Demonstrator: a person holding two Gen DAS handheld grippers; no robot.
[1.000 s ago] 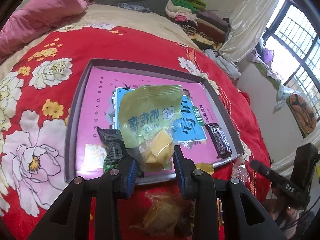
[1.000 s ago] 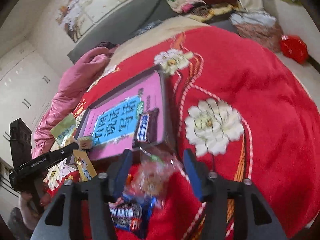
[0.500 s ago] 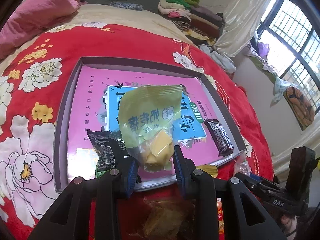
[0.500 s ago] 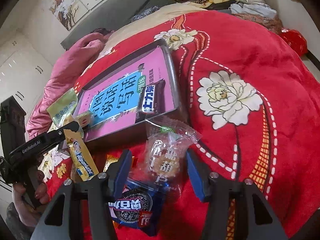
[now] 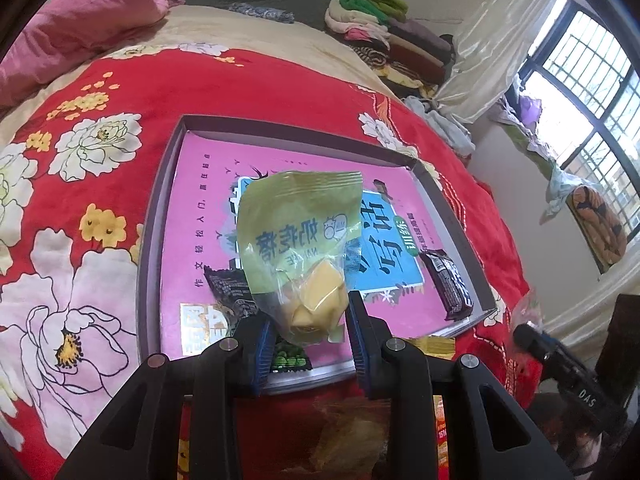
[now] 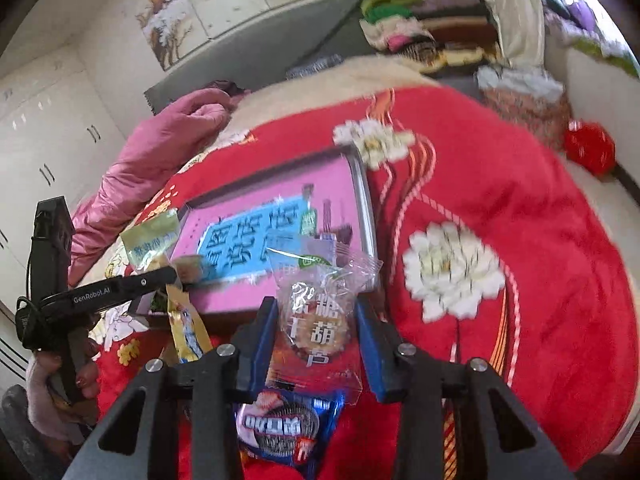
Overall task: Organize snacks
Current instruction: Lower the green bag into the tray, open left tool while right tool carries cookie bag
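My left gripper [image 5: 310,330] is shut on a yellow-green snack bag [image 5: 298,236] with yellow pieces inside, held over the near edge of a shallow grey tray [image 5: 152,240] with a pink and blue liner. A dark green-black packet [image 5: 236,292] and a brown chocolate bar [image 5: 450,286] lie in the tray. My right gripper [image 6: 316,330] is shut on a clear cookie packet [image 6: 320,312], lifted above a blue Oreo pack [image 6: 288,428] on the red blanket. The tray [image 6: 362,200] lies just beyond.
The tray rests on a red floral blanket [image 5: 80,208] on a bed. A yellow wafer packet [image 6: 186,332] lies near the tray's corner. A pink pillow [image 5: 80,32] and stacked clothes [image 5: 384,32] are at the far side.
My right gripper has closed on the clear cookie packet and lifted it off the blanket. My left gripper has moved a little forward over the tray with the yellow-green bag.
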